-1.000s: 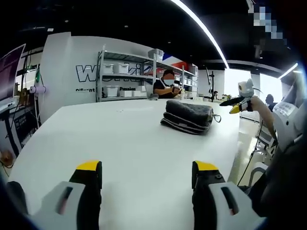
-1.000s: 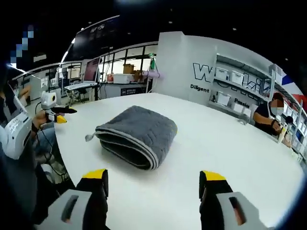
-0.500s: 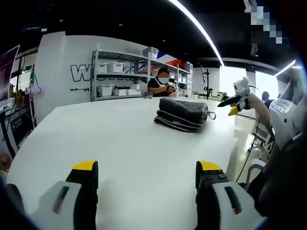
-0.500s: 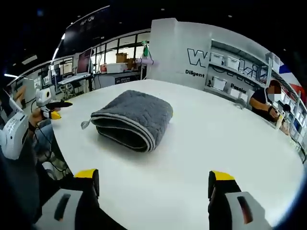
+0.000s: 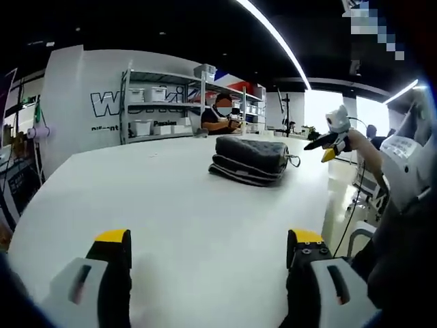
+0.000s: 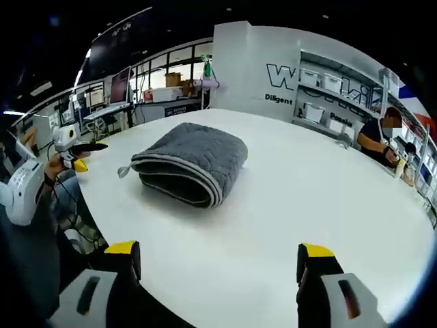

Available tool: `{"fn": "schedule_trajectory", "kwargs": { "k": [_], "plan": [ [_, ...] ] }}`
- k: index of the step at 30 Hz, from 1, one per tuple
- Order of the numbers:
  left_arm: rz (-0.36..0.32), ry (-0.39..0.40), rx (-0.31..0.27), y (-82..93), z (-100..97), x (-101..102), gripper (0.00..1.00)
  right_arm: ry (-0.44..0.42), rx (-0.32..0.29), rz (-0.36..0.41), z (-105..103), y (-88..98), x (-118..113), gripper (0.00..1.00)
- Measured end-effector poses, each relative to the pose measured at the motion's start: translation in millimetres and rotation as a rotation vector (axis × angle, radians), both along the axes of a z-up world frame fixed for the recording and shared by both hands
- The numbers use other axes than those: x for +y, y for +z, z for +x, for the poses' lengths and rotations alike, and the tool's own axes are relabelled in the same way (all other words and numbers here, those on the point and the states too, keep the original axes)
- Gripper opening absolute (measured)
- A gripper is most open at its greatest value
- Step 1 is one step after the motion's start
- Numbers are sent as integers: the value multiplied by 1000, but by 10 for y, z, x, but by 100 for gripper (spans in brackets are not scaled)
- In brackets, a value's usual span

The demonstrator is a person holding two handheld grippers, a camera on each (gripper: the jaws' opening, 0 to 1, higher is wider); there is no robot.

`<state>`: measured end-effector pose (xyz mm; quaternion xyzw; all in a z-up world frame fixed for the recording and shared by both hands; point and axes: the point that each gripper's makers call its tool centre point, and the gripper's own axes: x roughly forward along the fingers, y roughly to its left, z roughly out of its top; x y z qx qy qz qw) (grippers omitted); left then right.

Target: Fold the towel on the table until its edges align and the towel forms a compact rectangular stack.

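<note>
I see the towel (image 6: 191,162) folded into a compact stack on the table (image 6: 321,198), so the task looks done, with the left gripper (image 5: 208,263) and right gripper (image 6: 217,270) both wide and empty

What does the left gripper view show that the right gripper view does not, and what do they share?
Left gripper view: a ceiling light strip and the right gripper past the towel. Right gripper view: desks and the left gripper off the table edge. Shared: the folded grey towel on the white table, shelves and a seated person.
</note>
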<state>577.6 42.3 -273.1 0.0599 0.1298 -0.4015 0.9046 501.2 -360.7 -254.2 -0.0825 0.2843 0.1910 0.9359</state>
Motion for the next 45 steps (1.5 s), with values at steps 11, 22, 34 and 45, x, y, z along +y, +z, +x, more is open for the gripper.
{"fn": "schedule_trajectory", "kwargs": {
  "k": [11,22,34,45],
  "plan": [
    [30,-33,7,-41,-29,-154,99,-14,2,3,-31,-9,-101,99],
    [118,12,-57,70,52,-462,99,51,0,17,-27,-131,-60,99],
    [139,-54,-93,258,-82,-853,99,143,-127,110,99,-64,-80,99],
    [160,-68,-107,269,-134,-923,99,185,-167,135,189,-27,-89,99]
  ]
}}
